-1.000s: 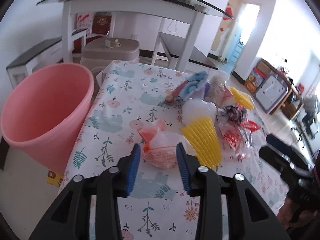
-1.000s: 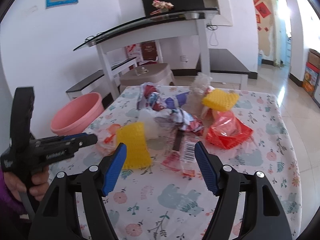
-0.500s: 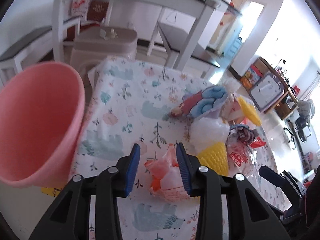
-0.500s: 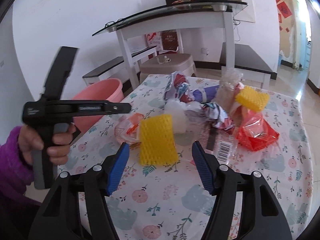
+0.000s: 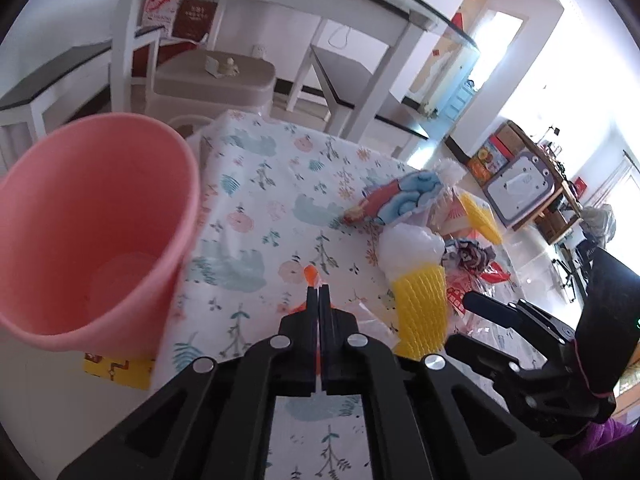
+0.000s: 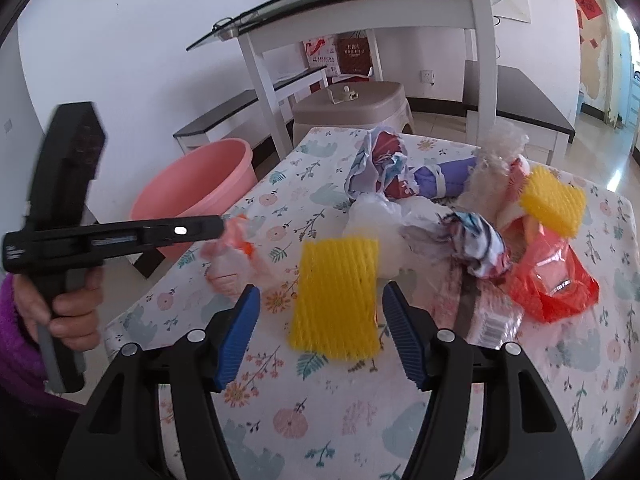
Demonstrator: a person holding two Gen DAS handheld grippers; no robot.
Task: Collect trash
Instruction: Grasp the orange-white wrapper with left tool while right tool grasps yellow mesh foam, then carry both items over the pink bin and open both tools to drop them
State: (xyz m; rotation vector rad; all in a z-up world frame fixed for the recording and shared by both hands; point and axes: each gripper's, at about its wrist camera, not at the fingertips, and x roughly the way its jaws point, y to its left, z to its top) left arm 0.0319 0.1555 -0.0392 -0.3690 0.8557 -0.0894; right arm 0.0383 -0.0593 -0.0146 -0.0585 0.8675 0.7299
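My left gripper (image 5: pixel 319 292) is shut on a crumpled orange and clear plastic bag (image 6: pixel 232 264), whose orange tip (image 5: pixel 310 272) pokes out past the pads. In the right wrist view the bag hangs from the left gripper (image 6: pixel 219 227) just above the floral tablecloth (image 6: pixel 400 420). The pink bin (image 5: pixel 100 220) stands open beside the table's left edge, close to the left gripper. My right gripper (image 6: pixel 320 292) is open, its blue pads either side of a yellow foam net (image 6: pixel 338 296) without touching it.
More trash lies behind the net: a white bag (image 6: pixel 376 216), a crumpled printed wrapper (image 6: pixel 476 244), a red bag (image 6: pixel 552 276), a second yellow net (image 6: pixel 554 204) and barcode packaging (image 6: pixel 492 316). A beige stool (image 6: pixel 352 108) and a glass-topped table (image 6: pixel 360 0) stand beyond.
The left jaws have closed on the orange bag and raised it off the cloth. The right gripper has come closer to the yellow net, which now sits between its pads.
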